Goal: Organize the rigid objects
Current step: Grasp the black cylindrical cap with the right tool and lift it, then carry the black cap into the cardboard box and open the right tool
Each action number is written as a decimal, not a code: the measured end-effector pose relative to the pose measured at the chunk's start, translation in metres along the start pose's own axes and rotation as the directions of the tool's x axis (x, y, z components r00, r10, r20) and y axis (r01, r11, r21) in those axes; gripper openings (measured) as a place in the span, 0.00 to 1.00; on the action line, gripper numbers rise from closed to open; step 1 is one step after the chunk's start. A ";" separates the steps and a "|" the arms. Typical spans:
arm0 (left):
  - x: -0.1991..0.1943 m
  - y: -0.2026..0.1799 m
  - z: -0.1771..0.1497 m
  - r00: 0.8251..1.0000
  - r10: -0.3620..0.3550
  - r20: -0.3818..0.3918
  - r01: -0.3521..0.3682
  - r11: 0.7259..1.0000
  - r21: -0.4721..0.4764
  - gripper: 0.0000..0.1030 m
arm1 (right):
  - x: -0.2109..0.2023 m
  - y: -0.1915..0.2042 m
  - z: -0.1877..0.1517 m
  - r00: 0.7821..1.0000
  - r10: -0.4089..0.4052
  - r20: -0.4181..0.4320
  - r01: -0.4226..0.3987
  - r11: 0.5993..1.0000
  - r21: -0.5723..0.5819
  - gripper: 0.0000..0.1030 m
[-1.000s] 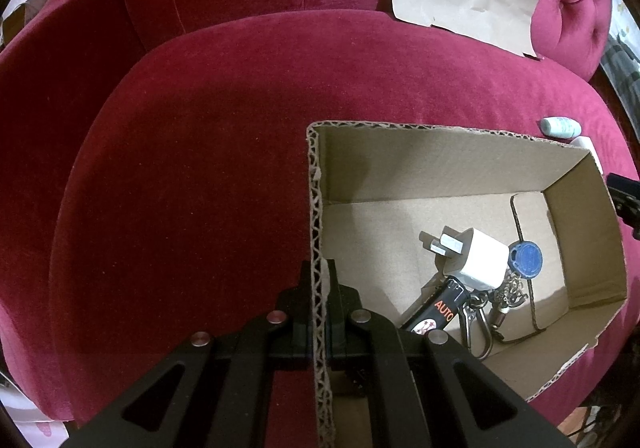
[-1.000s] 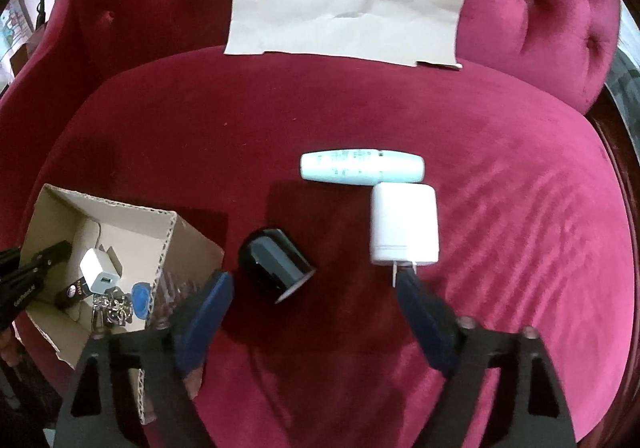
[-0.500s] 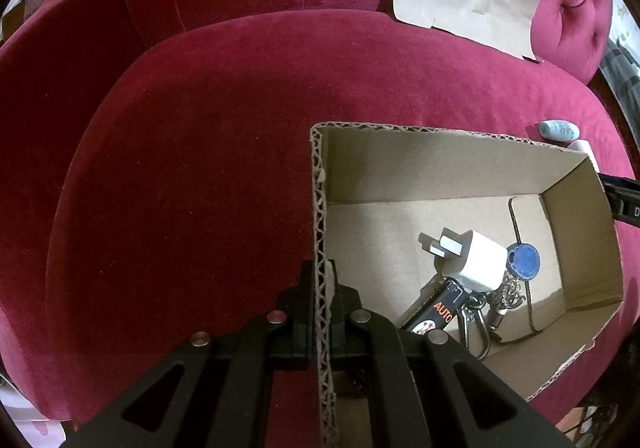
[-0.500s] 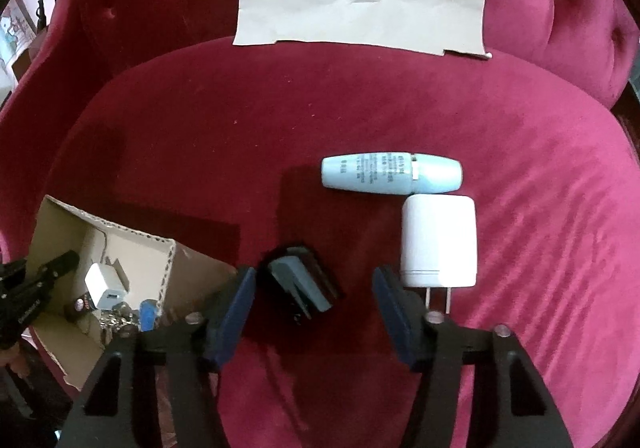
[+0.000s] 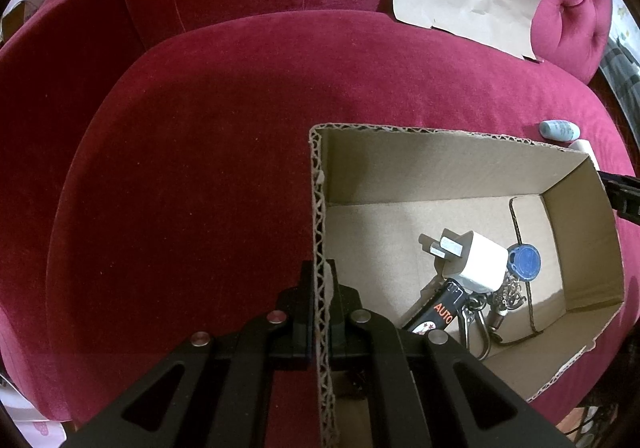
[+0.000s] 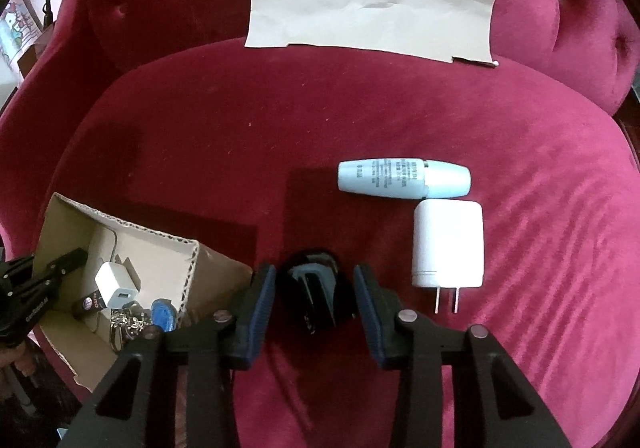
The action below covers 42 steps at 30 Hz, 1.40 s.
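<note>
The black rounded object (image 6: 314, 294) lies on the red velvet seat cushion (image 6: 280, 135), between the blue pads of the right claw (image 6: 314, 290), whose jaws have just been closing around it; a slim gap shows on each side. Just right lie a white wall charger (image 6: 447, 244) and, touching it, a pale blue tube (image 6: 402, 177). To the left, the left claw (image 5: 320, 290) is pinched tight on the wall of the cardboard box (image 5: 440, 163), which holds a small white plug adapter (image 5: 474, 266), keys (image 5: 486, 316) and a blue tag (image 5: 525, 260).
</note>
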<state>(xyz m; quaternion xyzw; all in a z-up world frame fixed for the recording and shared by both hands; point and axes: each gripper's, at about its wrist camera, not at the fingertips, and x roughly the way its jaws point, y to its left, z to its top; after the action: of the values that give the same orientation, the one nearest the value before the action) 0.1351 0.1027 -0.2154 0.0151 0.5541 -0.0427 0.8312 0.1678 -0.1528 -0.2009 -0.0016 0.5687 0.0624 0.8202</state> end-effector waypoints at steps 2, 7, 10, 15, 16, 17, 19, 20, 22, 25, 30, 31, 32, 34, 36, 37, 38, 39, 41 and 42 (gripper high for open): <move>0.000 0.000 0.000 1.000 0.001 0.000 -0.001 1.000 0.001 0.03 | -0.005 -0.001 -0.001 1.000 -0.009 0.005 0.009 1.000 0.003 0.41; -0.001 0.000 0.000 1.000 0.002 0.001 -0.002 1.000 0.003 0.03 | -0.018 -0.003 -0.002 1.000 -0.024 0.019 0.023 1.000 0.013 0.41; -0.001 0.000 0.000 1.000 0.002 0.002 -0.002 1.000 0.003 0.03 | -0.026 -0.003 -0.003 0.999 -0.032 0.025 0.032 0.999 0.010 0.41; -0.002 0.000 0.000 1.000 0.002 0.001 -0.002 1.000 0.003 0.03 | -0.039 0.000 -0.004 0.998 -0.042 0.038 0.042 0.999 0.010 0.41; -0.002 0.000 0.000 1.000 0.002 0.002 -0.002 1.000 0.003 0.03 | -0.042 0.000 -0.004 0.998 -0.046 0.043 0.045 0.999 0.011 0.41; -0.002 0.000 0.000 1.000 0.002 0.002 -0.002 1.000 0.002 0.03 | -0.044 0.001 -0.004 0.998 -0.048 0.045 0.047 0.999 0.010 0.41; -0.002 0.000 0.000 1.000 0.004 0.003 -0.004 1.000 0.004 0.03 | -0.049 0.003 -0.004 0.997 -0.052 0.052 0.051 0.999 0.009 0.41; -0.002 0.000 0.000 1.000 0.004 0.003 -0.004 1.000 0.004 0.03 | -0.052 0.004 -0.004 0.997 -0.054 0.054 0.054 0.999 0.008 0.41; -0.003 0.000 -0.001 1.000 0.004 0.002 -0.004 1.000 0.003 0.03 | -0.057 0.006 -0.003 0.996 -0.057 0.061 0.057 0.998 0.008 0.41; -0.003 0.001 -0.002 1.000 0.005 0.003 -0.005 1.000 0.003 0.03 | -0.065 0.009 -0.004 0.995 -0.062 0.072 0.062 0.998 0.004 0.41; -0.004 0.002 -0.004 1.000 0.003 0.004 -0.003 1.000 0.000 0.03 | -0.079 0.016 -0.003 0.994 -0.065 0.088 0.065 0.998 -0.005 0.41; -0.004 0.003 -0.004 1.000 0.003 0.003 -0.003 1.000 0.000 0.03 | -0.082 0.018 -0.002 0.994 -0.065 0.094 0.066 0.998 -0.007 0.41; -0.004 0.003 -0.003 1.000 0.003 0.003 -0.003 1.000 0.000 0.03 | -0.084 0.020 -0.002 0.993 -0.064 0.097 0.066 0.998 -0.009 0.41; -0.004 0.003 -0.003 1.000 0.003 0.003 -0.003 1.000 0.000 0.03 | -0.089 0.024 -0.001 0.993 -0.063 0.105 0.064 0.998 -0.013 0.41; -0.004 0.002 -0.003 1.000 0.005 0.004 -0.005 1.000 0.002 0.03 | -0.094 0.028 0.000 0.992 -0.061 0.111 0.063 0.998 -0.018 0.41; -0.004 0.002 -0.003 1.000 0.006 0.005 -0.006 1.000 0.004 0.03 | -0.096 0.031 0.001 0.992 -0.059 0.114 0.062 0.998 -0.022 0.41; -0.004 0.002 -0.003 1.000 0.006 0.006 -0.006 1.000 0.007 0.03 | -0.097 0.033 0.001 0.992 -0.057 0.117 0.060 0.998 -0.025 0.41; -0.004 0.002 -0.003 1.000 0.007 0.006 -0.007 1.000 0.008 0.03 | -0.098 0.035 0.001 0.991 -0.056 0.119 0.059 0.998 -0.028 0.41; -0.004 0.002 -0.003 1.000 0.006 0.007 -0.007 1.000 0.007 0.03 | -0.100 0.039 0.001 0.991 -0.051 0.123 0.055 0.998 -0.035 0.41; -0.004 0.002 -0.003 1.000 0.007 0.007 -0.007 1.000 0.008 0.03 | -0.101 0.041 0.002 0.991 -0.045 0.122 0.050 0.998 -0.038 0.41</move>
<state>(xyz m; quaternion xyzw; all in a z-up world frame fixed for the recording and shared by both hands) 0.1307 0.1056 -0.2129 0.0200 0.5509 -0.0420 0.8333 0.1300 -0.1219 -0.1030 -0.0282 0.5161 0.0548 0.8543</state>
